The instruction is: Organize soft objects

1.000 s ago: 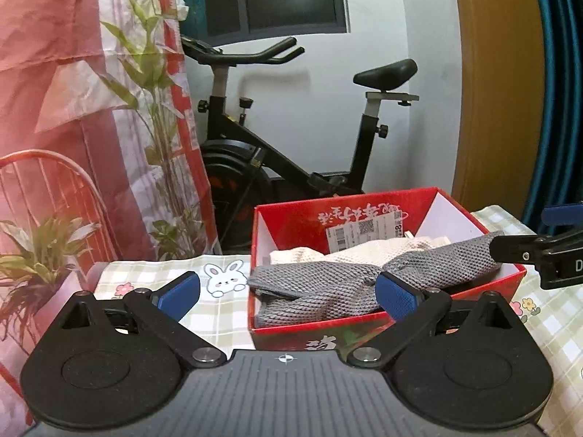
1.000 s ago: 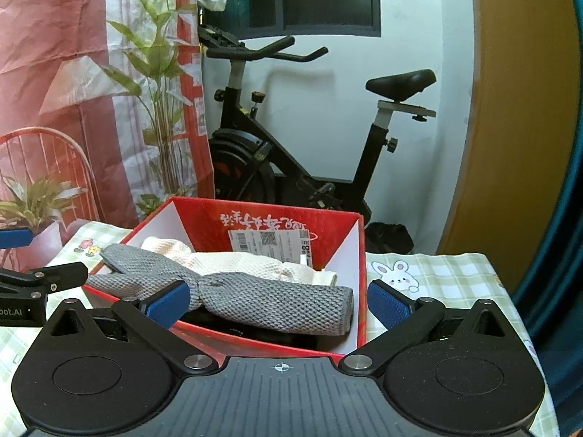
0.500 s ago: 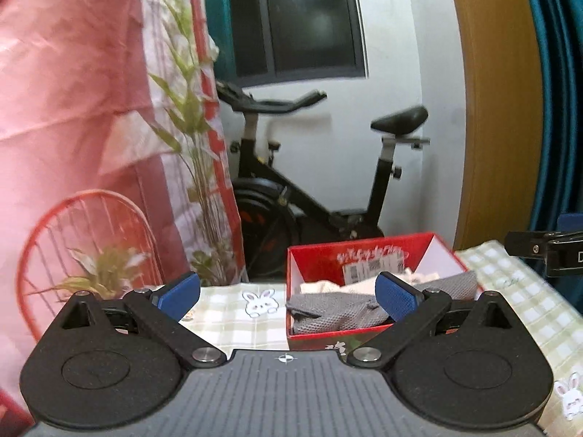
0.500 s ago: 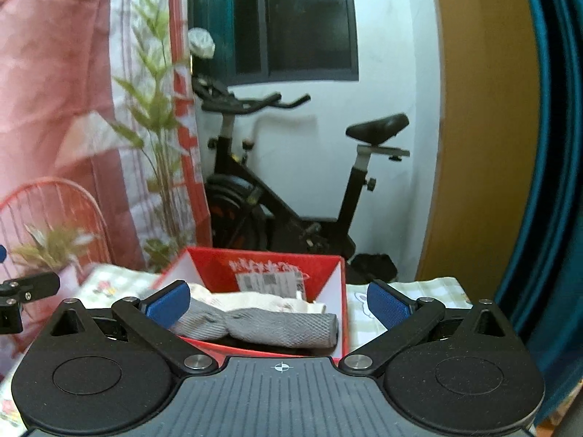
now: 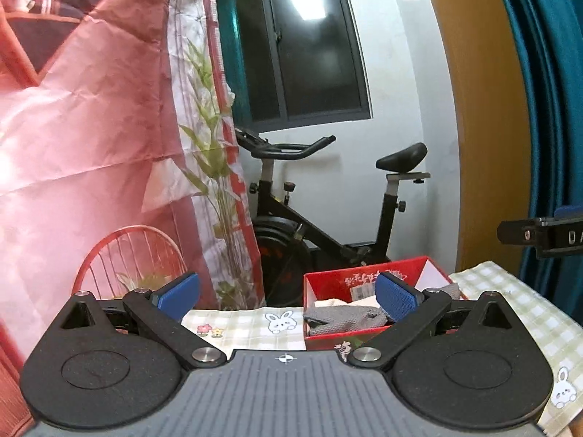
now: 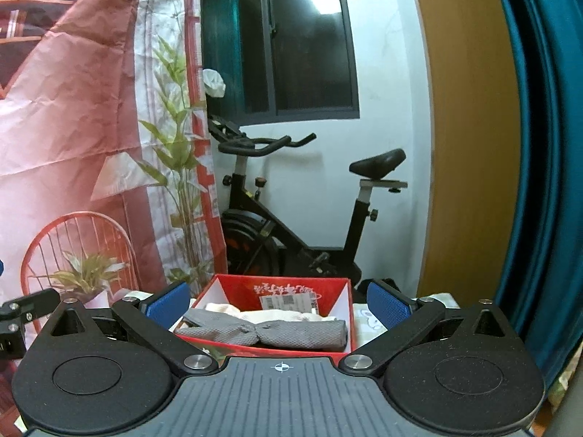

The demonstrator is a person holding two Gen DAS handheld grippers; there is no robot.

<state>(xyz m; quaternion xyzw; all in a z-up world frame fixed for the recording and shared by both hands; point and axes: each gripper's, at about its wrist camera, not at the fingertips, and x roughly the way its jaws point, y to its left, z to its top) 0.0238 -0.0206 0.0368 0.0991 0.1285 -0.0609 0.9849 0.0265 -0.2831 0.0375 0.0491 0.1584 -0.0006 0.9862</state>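
At the far left hangs a creased pink printed backdrop (image 5: 83,138), papery in its folds, showing a red wire chair (image 5: 127,255) and a tall green bamboo-like plant (image 5: 211,167). In front of it, in the left wrist view, the left gripper (image 5: 288,293) is held above the table with its jaws spread wide and nothing between the ribbed blue pads (image 5: 180,289). Below them lies a checked cloth (image 5: 247,331) in pale green and cream, printed with a white rabbit (image 5: 278,322) and small flowers.

Behind the table stands a black exercise bike (image 5: 328,211) against a white wall, under a dark window (image 5: 309,47).

The red cardboard box (image 6: 291,289) sits on the cloth, open at the top, with white inner side walls. Its back wall carries white Chinese characters and a white shipping label (image 6: 289,302) with barcodes; the print is too small to read. Inside lie the soft things: a grey towel (image 6: 277,331) of waffle-knit weave, rolled and pinched near its middle, laid across the front, and a cream cloth (image 6: 269,315) behind it.

The right gripper (image 6: 278,304) hovers before the box, jaws equally wide and empty. In the left wrist view its black finger (image 5: 543,233) shows at the right edge, marked with the white letters "DA", probably part of a longer word. Farthest right are a tan wooden panel (image 6: 470,138) and a teal curtain (image 6: 546,145).
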